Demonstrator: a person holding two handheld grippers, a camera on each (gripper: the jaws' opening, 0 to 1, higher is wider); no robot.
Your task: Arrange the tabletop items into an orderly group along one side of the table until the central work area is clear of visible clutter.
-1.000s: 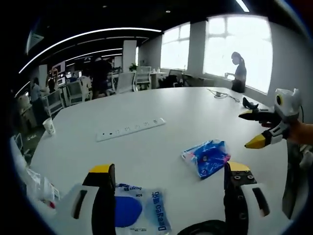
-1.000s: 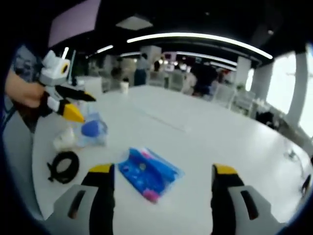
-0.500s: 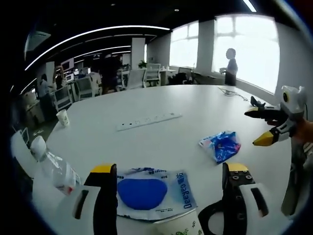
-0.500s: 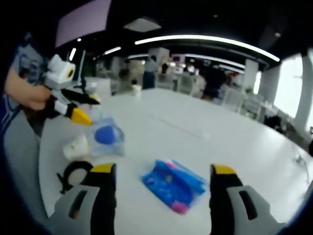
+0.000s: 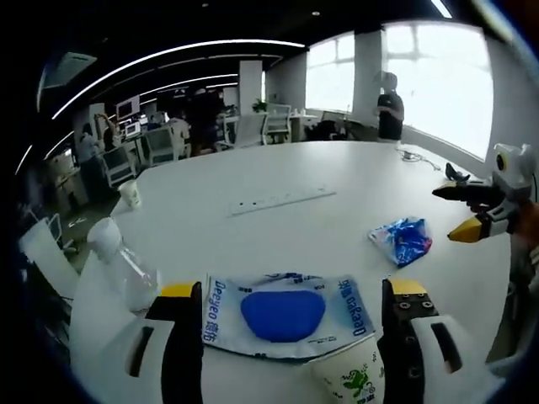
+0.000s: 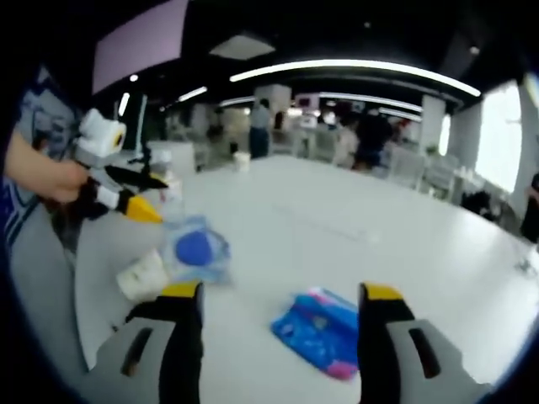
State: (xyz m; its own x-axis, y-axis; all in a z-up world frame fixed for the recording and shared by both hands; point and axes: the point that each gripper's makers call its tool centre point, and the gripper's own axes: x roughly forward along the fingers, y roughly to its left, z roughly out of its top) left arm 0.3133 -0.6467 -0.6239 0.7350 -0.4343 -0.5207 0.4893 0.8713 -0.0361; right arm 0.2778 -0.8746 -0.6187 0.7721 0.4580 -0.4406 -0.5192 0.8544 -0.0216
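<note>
My left gripper (image 5: 290,290) is open above a clear packet with a blue pad (image 5: 282,311) lying flat on the white table (image 5: 253,236). A printed paper cup (image 5: 345,379) lies on its side just below the packet. A clear plastic bottle (image 5: 122,265) lies at the left. A blue snack packet (image 5: 402,240) rests to the right, near my right gripper (image 5: 476,210). My right gripper (image 6: 280,292) is open over the blue snack packet (image 6: 324,328). Beyond it lie the pad packet (image 6: 198,251) and the tipped cup (image 6: 143,273), with my left gripper (image 6: 126,192) held open in a hand.
A white power strip (image 5: 282,200) lies across the middle of the table. An upright paper cup (image 5: 129,194) stands near the far left edge, and a cable (image 5: 413,156) lies at the far right. A person (image 5: 387,105) stands by the windows. Office chairs and desks lie beyond.
Both views have shifted. The left view now takes in the bottle and tipped cup; the black coiled cable has left both views. The blue snack packet sits closer to my right jaws.
</note>
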